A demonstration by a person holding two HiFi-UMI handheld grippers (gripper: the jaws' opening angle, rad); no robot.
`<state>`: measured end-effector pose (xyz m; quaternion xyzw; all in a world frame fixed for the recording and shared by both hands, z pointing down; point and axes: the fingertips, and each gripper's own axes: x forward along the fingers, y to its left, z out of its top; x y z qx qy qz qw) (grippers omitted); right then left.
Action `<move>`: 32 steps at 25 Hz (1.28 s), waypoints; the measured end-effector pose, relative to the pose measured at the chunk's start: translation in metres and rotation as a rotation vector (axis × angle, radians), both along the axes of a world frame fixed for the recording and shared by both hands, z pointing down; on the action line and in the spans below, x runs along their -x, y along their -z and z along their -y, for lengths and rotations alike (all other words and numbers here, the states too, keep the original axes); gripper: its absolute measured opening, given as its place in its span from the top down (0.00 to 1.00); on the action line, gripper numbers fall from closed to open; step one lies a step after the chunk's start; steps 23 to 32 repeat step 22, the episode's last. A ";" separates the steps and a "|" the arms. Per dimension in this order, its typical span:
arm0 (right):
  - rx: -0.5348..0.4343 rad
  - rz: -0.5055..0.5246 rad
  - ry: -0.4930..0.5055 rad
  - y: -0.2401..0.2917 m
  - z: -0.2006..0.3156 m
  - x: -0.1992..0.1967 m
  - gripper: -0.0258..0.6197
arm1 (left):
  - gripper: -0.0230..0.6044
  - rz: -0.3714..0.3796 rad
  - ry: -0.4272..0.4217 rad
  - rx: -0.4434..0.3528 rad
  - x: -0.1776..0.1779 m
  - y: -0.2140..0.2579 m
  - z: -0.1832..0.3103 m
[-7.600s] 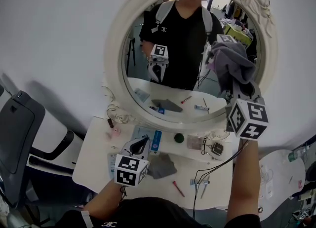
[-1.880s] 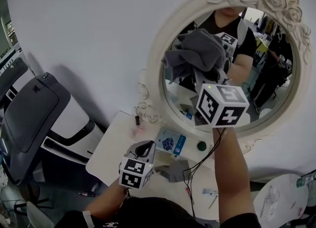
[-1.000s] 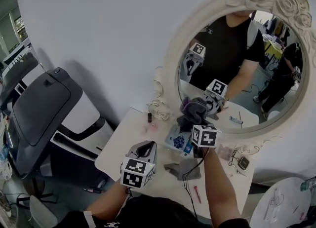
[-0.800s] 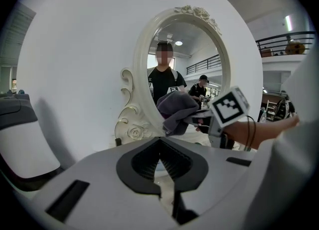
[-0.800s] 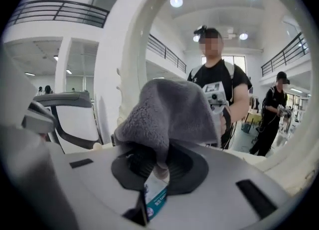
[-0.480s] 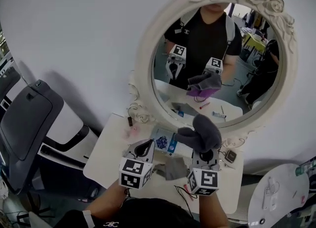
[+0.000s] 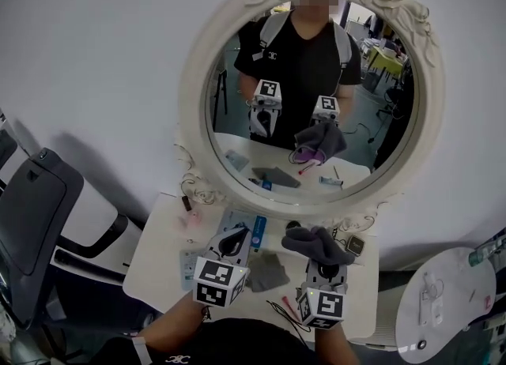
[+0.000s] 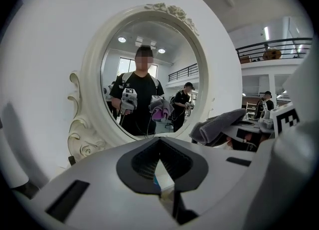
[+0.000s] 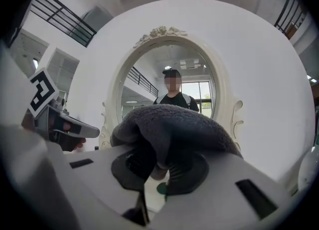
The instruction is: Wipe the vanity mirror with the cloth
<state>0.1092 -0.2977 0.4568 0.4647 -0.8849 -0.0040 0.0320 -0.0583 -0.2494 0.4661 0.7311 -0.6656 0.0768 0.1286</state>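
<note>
Right gripper point(image 7: 322, 267) is clamped on grey cloth point(image 7: 315, 238), held low over vanity table point(image 7: 154, 257), clear of mirror point(image 7: 312, 79); judged not wiping. Left gripper point(image 7: 231, 239) sits closed, empty, alongside, presumably keeping out of the way

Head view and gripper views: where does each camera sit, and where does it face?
Head view: on the person's head, looking down at mirror and table; forearms, left tool, right tool show.
Left gripper view: on the left tool, facing the mirror; shut jaws show.
Right gripper view: on the right tool, facing the mirror; jaws grip the cloth.
Shared: all see the mirror.
</note>
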 end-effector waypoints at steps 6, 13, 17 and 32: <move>0.015 0.058 0.030 0.011 0.001 0.000 0.90 | 0.95 0.008 -0.009 -0.008 -0.009 0.002 0.002; -0.005 0.045 0.061 0.012 -0.003 0.005 0.90 | 0.95 0.023 0.000 -0.021 -0.011 0.006 -0.002; -0.006 0.043 0.069 0.014 -0.008 0.007 0.90 | 0.95 0.026 0.006 -0.019 -0.009 0.006 -0.006; -0.012 0.037 0.086 0.014 -0.012 0.010 0.90 | 0.95 0.031 0.015 -0.021 -0.008 0.005 -0.010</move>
